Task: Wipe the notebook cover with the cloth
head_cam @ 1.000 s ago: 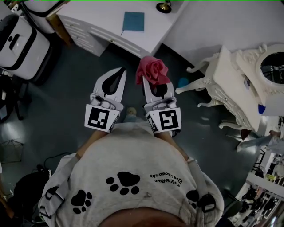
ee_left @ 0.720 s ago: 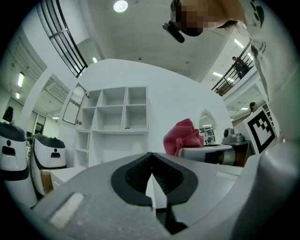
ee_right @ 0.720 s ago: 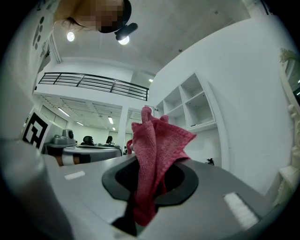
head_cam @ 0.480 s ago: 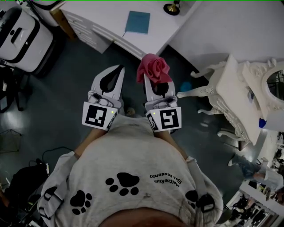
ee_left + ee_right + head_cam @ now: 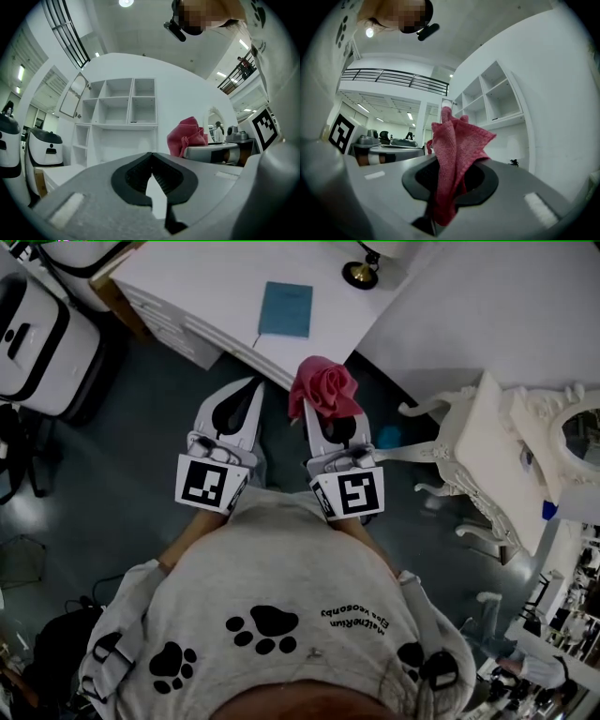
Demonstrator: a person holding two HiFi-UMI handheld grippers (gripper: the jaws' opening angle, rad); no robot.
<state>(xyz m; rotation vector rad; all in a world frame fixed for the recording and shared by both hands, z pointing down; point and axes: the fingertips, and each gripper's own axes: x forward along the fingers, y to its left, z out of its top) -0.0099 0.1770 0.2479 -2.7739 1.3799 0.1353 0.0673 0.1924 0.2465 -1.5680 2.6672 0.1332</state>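
Your right gripper point(image 5: 328, 425) is clamped on the pink cloth point(image 5: 323, 390). The right gripper view shows it pinched between the jaws, with the bulk of it standing up past the tips and a short end hanging below them. From the head view you see only the bunched top of the cloth covering the jaw tips.

Your left gripper point(image 5: 247, 397) holds nothing. The left gripper view shows its jaws together at the tips, with only a narrow gap lower down. That same view catches the cloth point(image 5: 187, 136) off to its right, so the two grippers sit side by side, close but apart.

Only the head view shows the blue notebook point(image 5: 286, 308). It lies flat and closed on the white worktop point(image 5: 187, 282), ahead of both grippers and well apart from the cloth. A brass-coloured base point(image 5: 360, 276) stands near the notebook's right side on the same worktop.

Both grippers are held over the dark floor point(image 5: 141, 427), short of the worktop edge. The left gripper view looks at a white shelf unit point(image 5: 117, 108), which the head view does not take in.
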